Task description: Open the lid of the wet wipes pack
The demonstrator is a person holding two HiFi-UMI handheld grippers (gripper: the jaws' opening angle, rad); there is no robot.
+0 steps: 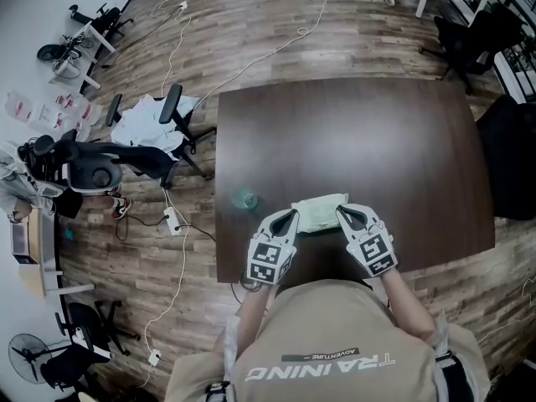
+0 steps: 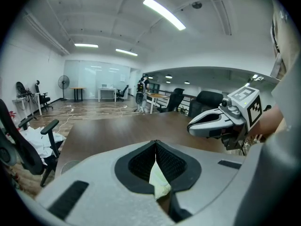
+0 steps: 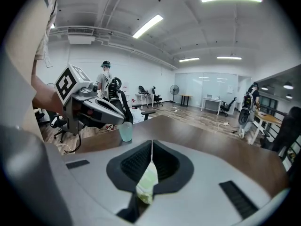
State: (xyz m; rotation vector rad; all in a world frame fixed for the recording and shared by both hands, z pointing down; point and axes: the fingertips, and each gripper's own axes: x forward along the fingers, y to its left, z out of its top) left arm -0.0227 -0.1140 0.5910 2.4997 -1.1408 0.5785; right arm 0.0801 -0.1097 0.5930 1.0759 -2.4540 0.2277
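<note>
The wet wipes pack is pale green and lies near the front edge of the dark brown table. My left gripper is at the pack's left end and my right gripper at its right end. In the left gripper view the left gripper is shut, with a pale green fold of the pack pinched between its pads. The right gripper view shows the right gripper shut on the pack's other end. The lid is hidden in every view.
A translucent green cup stands on the table just left of the pack. Office chairs, white cables and a power strip lie on the wooden floor to the left. The table's front edge is right below the grippers.
</note>
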